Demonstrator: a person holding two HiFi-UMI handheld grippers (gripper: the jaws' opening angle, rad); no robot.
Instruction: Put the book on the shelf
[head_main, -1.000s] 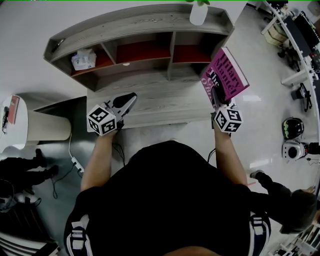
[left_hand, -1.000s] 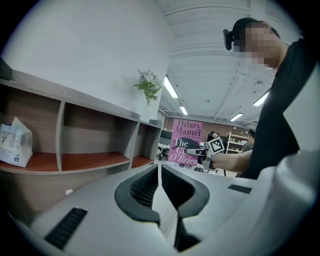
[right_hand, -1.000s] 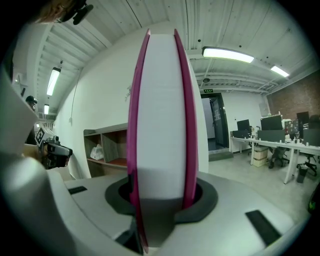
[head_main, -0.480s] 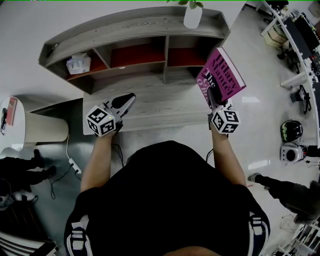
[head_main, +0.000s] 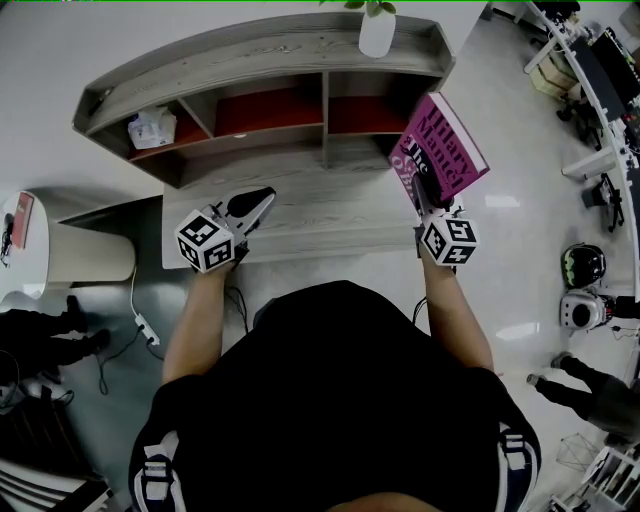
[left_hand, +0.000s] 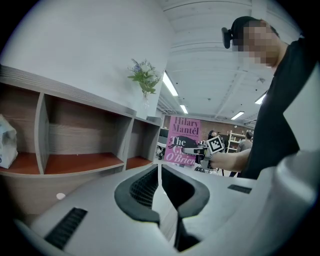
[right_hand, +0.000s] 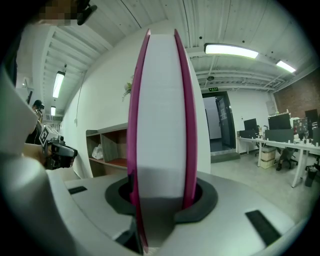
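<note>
Showing the right hand-held gripper (head_main: 430, 195) clamped on the lower edge of the book (head_main: 442, 148), which it holds upright in the air over the right end of the desk (head_main: 320, 215). In the right gripper view the two jaws press on the magenta covers from either side, with the white block of pages between them facing the camera. The front cover, printed with the author's name and part of a title, tilts toward the person in the head view. The book stands just in front of the right compartment (head_main: 362, 112) of the shelf (head_main: 250, 55) and outside it; whether it touches the shelf's end wall cannot be told.

The left hand-held gripper (head_main: 262, 195) hovers over the middle of the desk and points toward the shelf. In the left gripper view its jaws are drawn together, with only a thin slit between the pads and nothing in it.

The shelf is a long grey wood unit at the back of the desk, with three open compartments whose floors are reddish brown. A white packet (head_main: 150, 128) lies in the left compartment; the middle compartment (head_main: 268, 110) shows only its red floor. A white vase (head_main: 377, 35) with green sprigs stands on the top board, above the divider between the middle and right compartments. Another person (head_main: 590, 385) is on the floor at the lower right.
</note>
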